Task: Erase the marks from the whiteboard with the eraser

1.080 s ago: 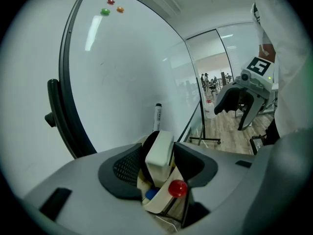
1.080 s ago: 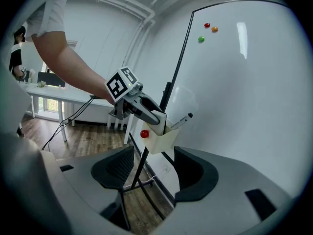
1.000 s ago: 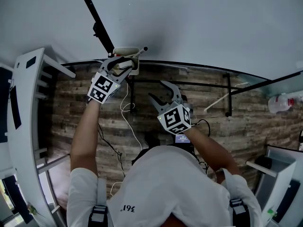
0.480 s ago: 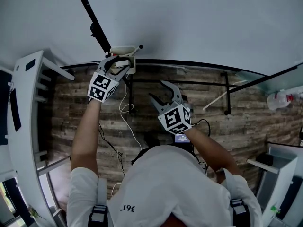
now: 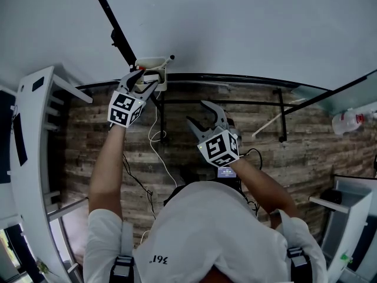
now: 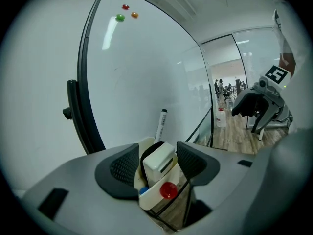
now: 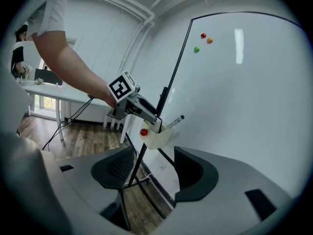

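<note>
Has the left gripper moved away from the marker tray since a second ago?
No. Against the tray, the left gripper stays put; its jaws have just been opening, with the eraser between them.

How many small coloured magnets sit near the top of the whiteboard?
3: a red magnet highest, a green magnet below it, an orange magnet to its right. None seems hidden.
</note>
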Demonstrator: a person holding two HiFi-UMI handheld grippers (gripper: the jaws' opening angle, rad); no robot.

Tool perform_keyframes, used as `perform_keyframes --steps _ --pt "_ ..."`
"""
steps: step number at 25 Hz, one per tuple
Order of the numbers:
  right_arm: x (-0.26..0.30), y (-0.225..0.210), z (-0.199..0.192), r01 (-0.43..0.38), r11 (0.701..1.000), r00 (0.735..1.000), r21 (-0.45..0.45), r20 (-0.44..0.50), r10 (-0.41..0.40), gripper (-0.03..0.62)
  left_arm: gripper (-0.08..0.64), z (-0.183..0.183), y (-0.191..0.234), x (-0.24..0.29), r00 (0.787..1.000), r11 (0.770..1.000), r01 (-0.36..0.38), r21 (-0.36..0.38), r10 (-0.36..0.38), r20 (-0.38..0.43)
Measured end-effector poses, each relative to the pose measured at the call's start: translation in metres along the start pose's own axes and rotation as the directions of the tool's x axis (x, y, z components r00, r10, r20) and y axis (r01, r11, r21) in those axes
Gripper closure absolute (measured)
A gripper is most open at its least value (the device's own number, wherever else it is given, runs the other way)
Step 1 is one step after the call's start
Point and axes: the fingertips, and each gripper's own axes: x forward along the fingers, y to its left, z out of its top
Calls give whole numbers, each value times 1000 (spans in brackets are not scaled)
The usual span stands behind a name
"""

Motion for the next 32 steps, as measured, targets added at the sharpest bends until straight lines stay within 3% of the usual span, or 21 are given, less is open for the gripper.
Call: perform_keyframes --steps 13,18,25,32 --pt "-12 -7 6 50 999 999 12 14 -51 321 325 19 9 -26 996 997 -42 -69 47 71" --pt "-20 -19 9 91 996 996 25 23 -92 321 325 34 8 -43 988 992 -57 -110 72 135" --pt "-39 -42 14 160 985 985 64 49 -164 321 331 75 -1 -78 954 980 -45 -196 101 282" --pt "-68 -61 23 181 976 975 125 104 -194 322 420 117 -28 -112 901 963 -17 -268 131 414"
